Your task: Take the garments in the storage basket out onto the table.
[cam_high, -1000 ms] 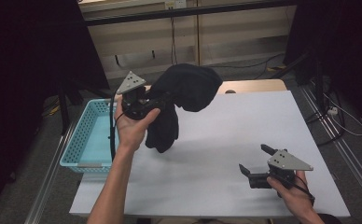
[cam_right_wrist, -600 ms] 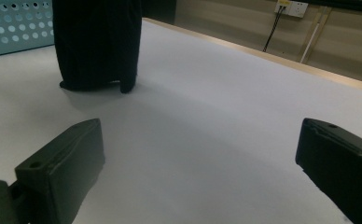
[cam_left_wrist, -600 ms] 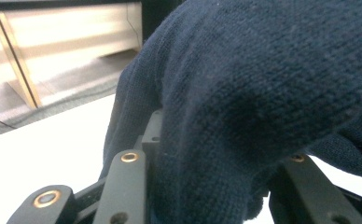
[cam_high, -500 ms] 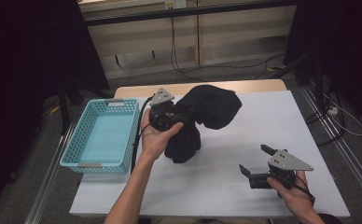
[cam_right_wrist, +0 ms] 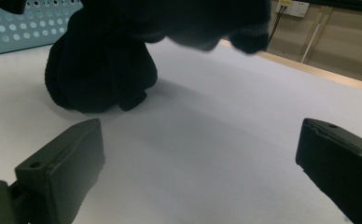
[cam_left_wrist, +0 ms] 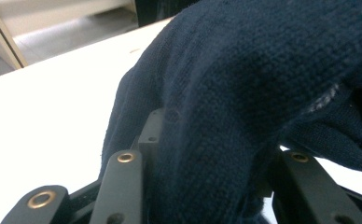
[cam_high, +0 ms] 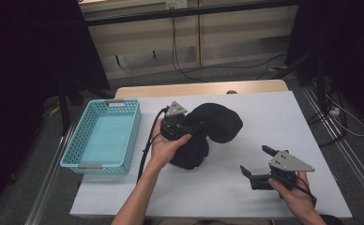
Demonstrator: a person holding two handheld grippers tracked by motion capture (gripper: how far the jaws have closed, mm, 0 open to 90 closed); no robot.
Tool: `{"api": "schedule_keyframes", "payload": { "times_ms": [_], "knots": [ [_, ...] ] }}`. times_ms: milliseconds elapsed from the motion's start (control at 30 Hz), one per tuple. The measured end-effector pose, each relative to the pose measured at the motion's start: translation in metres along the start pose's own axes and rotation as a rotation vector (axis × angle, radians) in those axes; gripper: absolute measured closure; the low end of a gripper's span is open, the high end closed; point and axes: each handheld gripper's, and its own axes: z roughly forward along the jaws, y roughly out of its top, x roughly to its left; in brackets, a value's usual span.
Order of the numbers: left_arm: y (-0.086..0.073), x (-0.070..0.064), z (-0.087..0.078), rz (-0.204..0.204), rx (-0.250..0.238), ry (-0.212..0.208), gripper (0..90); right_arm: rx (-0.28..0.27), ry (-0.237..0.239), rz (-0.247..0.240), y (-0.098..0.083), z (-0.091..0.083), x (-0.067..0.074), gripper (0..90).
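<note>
Dim room (table evenly lit)

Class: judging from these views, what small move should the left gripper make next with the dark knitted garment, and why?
Probably lower a little more: the left gripper grips the dark navy knitted garment, whose lower folds rest on the white table while its upper part hangs bunched. The right gripper waits open.

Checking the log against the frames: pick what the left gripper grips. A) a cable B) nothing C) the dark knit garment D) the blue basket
C: the left gripper has the dark knit garment bunched between its jaws, beside the blue basket.
</note>
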Motion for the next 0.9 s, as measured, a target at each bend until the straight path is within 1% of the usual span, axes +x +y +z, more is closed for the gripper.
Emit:
{"api": "schedule_keyframes", "payload": {
  "times_ms": [33,67,100,133,167,233,267,300,333,400,467,567,600,633,667,700,733,800,867,900],
  "knots": [
    [-0.003,0.001,0.005,0.005,0.018,0.010,58.9,0.000,0.002,-0.001,0.000,0.000,0.000,0.5],
    [-0.005,0.001,0.007,-0.001,0.027,0.014,58.6,-0.002,0.002,-0.001,0.000,0.000,0.001,0.5],
    [-0.009,0.003,0.011,-0.018,0.031,0.006,58.3,-0.004,0.003,-0.003,0.000,0.000,0.001,0.5],
    [-0.013,0.005,0.015,-0.033,0.045,-0.011,58.1,-0.004,0.005,-0.004,0.000,-0.001,0.001,0.5],
    [-0.017,0.006,0.019,-0.037,0.060,-0.016,57.9,-0.004,0.007,-0.005,0.000,-0.001,0.001,0.4],
    [-0.025,0.007,0.028,-0.030,0.088,0.000,57.6,-0.001,0.008,-0.005,0.000,-0.001,0.001,0.4],
    [-0.028,0.007,0.031,-0.057,0.083,-0.015,57.6,0.000,0.011,-0.005,0.000,0.000,0.001,0.4],
    [-0.031,0.008,0.034,-0.063,0.081,-0.027,57.6,0.000,0.012,-0.005,0.000,0.000,0.001,0.4],
    [-0.032,0.007,0.036,-0.067,0.071,-0.023,57.5,0.001,0.013,-0.005,0.000,0.000,0.001,0.4],
    [-0.031,0.005,0.037,-0.056,0.079,-0.012,57.5,0.003,0.014,-0.007,0.000,0.000,0.001,0.4],
    [-0.031,0.003,0.038,-0.026,0.087,0.002,57.3,0.003,0.015,-0.004,0.000,0.000,0.001,0.4],
    [-0.033,0.003,0.041,-0.002,0.104,0.012,56.2,0.005,0.014,-0.006,0.000,0.001,0.002,0.4],
    [-0.035,0.004,0.042,-0.031,0.099,0.003,55.4,0.005,0.014,-0.007,0.000,0.001,0.002,0.4],
    [-0.036,0.006,0.044,-0.054,0.092,0.008,54.4,0.005,0.015,-0.008,0.000,0.001,0.002,0.5],
    [-0.037,0.007,0.045,-0.062,0.086,0.015,53.3,0.006,0.015,-0.010,0.000,0.001,0.003,0.6],
    [-0.038,0.007,0.047,-0.055,0.086,0.019,52.6,0.006,0.014,-0.013,0.000,0.001,0.003,0.6],
    [-0.038,0.006,0.048,-0.035,0.090,0.025,51.4,0.005,0.014,-0.013,0.000,0.001,0.003,0.6],
    [-0.039,0.005,0.049,-0.031,0.086,0.025,49.3,0.003,0.014,-0.011,0.000,0.001,0.003,0.6],
    [-0.039,0.007,0.050,-0.038,0.082,0.019,46.2,0.004,0.014,-0.009,0.000,0.002,0.002,0.6],
    [-0.039,0.009,0.050,-0.055,0.084,0.017,43.9,0.004,0.015,-0.008,0.000,0.002,0.002,0.6]
  ]
}}
